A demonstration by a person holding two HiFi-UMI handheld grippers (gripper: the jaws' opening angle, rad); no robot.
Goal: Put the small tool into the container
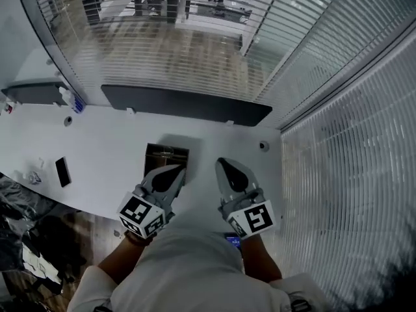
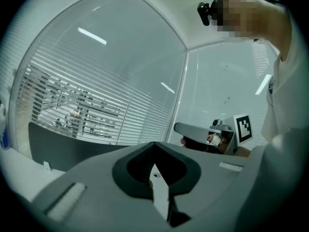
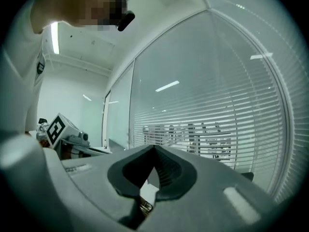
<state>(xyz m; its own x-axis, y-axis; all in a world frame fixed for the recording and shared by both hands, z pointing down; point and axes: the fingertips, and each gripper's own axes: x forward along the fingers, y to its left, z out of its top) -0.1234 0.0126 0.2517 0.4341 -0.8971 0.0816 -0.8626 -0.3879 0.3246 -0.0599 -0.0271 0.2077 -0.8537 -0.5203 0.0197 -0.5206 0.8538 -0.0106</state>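
White counter (image 1: 110, 148) under slatted glass walls (image 1: 195, 51). My left gripper (image 1: 174, 172), jaws together on nothing, covers the near edge of the dark container (image 1: 168, 152). Right gripper (image 1: 227, 168) jaws likewise together. I can't make out the small tool anywhere.

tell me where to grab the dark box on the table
Probably take the dark box by its far wall, coming straight down from above with jaws astride it: the box sits flat on the white table and looks open-topped. Its near side is hidden behind the left gripper.
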